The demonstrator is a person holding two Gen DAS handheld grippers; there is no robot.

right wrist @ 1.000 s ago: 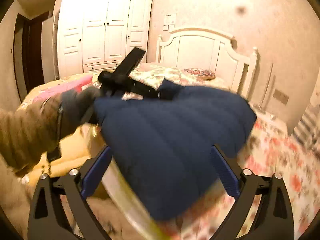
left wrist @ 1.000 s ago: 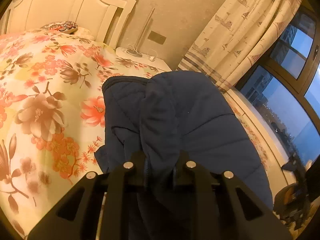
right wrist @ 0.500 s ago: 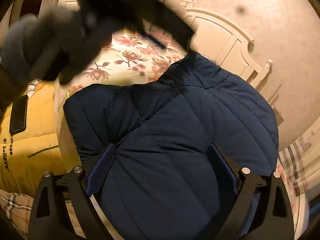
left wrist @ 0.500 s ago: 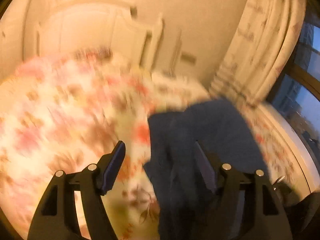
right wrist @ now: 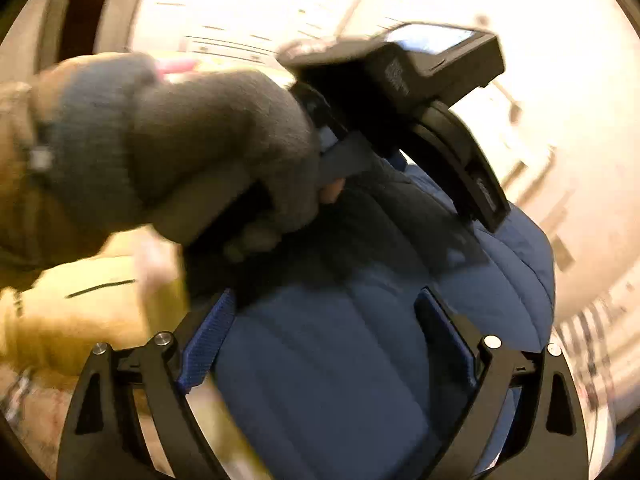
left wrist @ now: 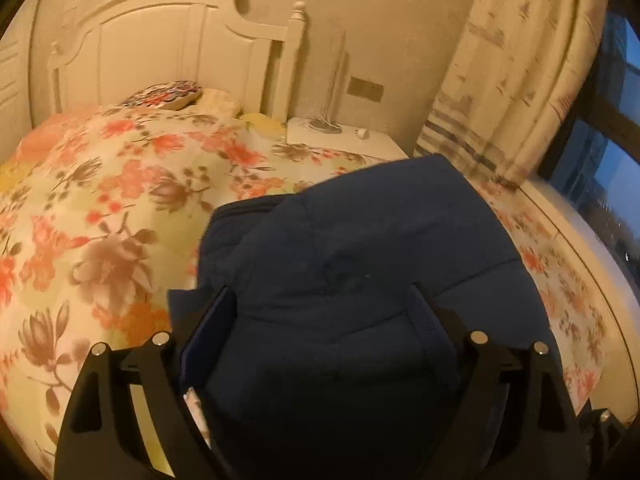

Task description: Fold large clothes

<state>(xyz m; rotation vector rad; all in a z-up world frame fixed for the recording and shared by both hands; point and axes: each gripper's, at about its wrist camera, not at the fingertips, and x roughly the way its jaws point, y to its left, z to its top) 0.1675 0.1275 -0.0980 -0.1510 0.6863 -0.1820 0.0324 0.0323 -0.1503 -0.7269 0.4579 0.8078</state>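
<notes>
Floral bed cover (left wrist: 120, 208) w/ navy quilted jacket (left wrist: 360, 280) folded on its near side, left gripper (left wrist: 320, 312) & right gripper (right wrist: 326, 320) both spread wide over jacket, gripping nothing.

Warm yellow light. White headboard (left wrist: 168, 36) against beige wall (left wrist: 380, 20). Floral bedspread (left wrist: 120, 200) on bed. White nightstand (left wrist: 344, 140) beside it. Patterned curtain (left wrist: 512, 80); dark window (left wrist: 612, 168) at right.

Both wrist views overlook jacket (left wrist: 360, 280) closely.
</notes>
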